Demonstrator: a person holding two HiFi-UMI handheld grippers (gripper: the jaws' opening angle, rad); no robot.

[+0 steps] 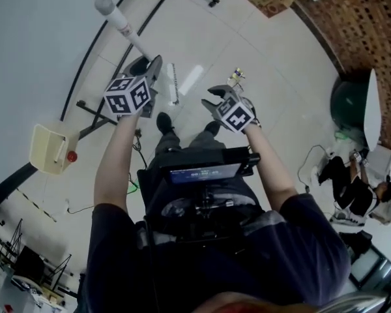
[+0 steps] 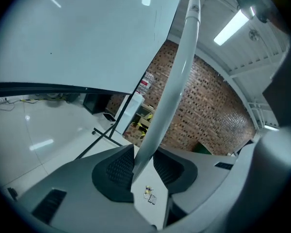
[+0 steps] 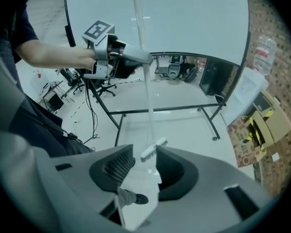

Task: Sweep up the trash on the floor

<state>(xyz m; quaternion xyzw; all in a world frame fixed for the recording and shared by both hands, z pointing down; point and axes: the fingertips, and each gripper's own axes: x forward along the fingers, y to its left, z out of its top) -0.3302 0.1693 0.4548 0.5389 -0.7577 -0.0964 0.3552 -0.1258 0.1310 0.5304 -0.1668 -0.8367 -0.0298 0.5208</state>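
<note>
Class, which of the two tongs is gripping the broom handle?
The left tongs: shut on the white broom handle. The right tongs are open and empty.

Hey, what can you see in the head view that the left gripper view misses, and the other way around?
Only the head view: the open right gripper, the yellow dustpan and the broom head. Only the left gripper view: the lit ceiling lamp. Both: the left gripper shut on the white broom handle, the trash on the floor, and the brick wall.
</note>
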